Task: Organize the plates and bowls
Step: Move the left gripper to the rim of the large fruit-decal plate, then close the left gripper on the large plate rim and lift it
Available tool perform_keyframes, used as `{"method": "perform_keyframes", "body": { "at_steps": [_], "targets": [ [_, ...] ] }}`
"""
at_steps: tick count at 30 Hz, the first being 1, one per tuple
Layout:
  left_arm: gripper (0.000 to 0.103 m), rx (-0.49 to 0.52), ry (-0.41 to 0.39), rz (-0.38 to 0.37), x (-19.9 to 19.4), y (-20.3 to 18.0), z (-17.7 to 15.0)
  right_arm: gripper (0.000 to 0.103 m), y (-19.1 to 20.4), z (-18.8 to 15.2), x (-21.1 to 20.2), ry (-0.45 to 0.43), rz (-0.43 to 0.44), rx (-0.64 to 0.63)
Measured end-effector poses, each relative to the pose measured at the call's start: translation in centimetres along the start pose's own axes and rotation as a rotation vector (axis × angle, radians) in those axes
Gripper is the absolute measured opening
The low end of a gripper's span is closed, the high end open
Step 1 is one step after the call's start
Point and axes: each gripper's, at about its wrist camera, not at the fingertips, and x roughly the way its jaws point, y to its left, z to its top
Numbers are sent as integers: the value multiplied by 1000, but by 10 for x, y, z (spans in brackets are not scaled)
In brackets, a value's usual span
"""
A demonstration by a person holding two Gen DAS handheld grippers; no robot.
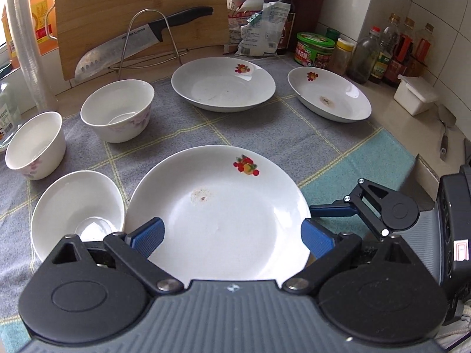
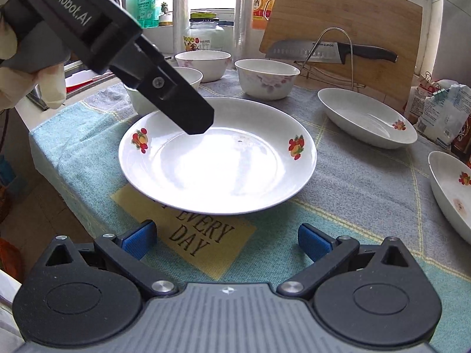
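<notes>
Three white plates with fruit decals lie on a checked cloth. The near plate (image 1: 217, 211) sits under my open left gripper (image 1: 232, 235), whose blue pads straddle its near rim. It also shows in the right wrist view (image 2: 217, 158). A second plate (image 1: 223, 83) lies at the back middle, a third plate (image 1: 329, 94) at the back right. Three white bowls stand at the left: a near bowl (image 1: 76, 209), a middle bowl (image 1: 36, 144) and a far bowl (image 1: 117, 108). My right gripper (image 2: 226, 241) is open and empty, short of the near plate's rim.
A bamboo cutting board (image 1: 141, 14) and a knife (image 1: 141, 41) on a wire rack stand at the back. Sauce bottles and jars (image 1: 382, 53) line the right wall. A white box (image 1: 415, 94) sits at the right. The counter edge (image 2: 47, 153) drops off at left.
</notes>
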Motion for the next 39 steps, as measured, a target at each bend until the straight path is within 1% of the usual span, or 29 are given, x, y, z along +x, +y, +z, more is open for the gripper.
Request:
{"method": "perform_keyframes", "body": {
  "at_steps": [2, 6, 10, 14, 16, 20, 26, 35, 39],
  "targets": [
    [98, 43, 10, -11, 4, 4, 10, 103, 4, 1, 3, -6, -16, 1],
    [98, 106, 28, -40, 14, 14, 31, 103, 8, 2, 9, -16, -16, 16],
    [98, 144, 55, -37, 32, 24, 49, 103, 8, 3, 9, -17, -15, 19],
    [98, 155, 114, -59, 53, 35, 59, 103, 12, 2, 9, -28, -26, 28],
    [98, 155, 148, -71, 63, 40, 60, 103, 14, 0, 9, -41, -26, 25],
    [98, 162, 183, -67, 79, 47, 63, 103, 16, 0, 9, -50, -32, 32],
    [98, 184, 256, -99, 94, 51, 65, 103, 19, 0, 11, -62, -43, 41],
    [98, 216, 318, -147, 101, 52, 63, 103, 24, 2, 14, -68, -73, 64],
    [96, 228, 336, -171, 101, 52, 62, 103, 25, 4, 15, -63, -81, 71]
  ]
}}
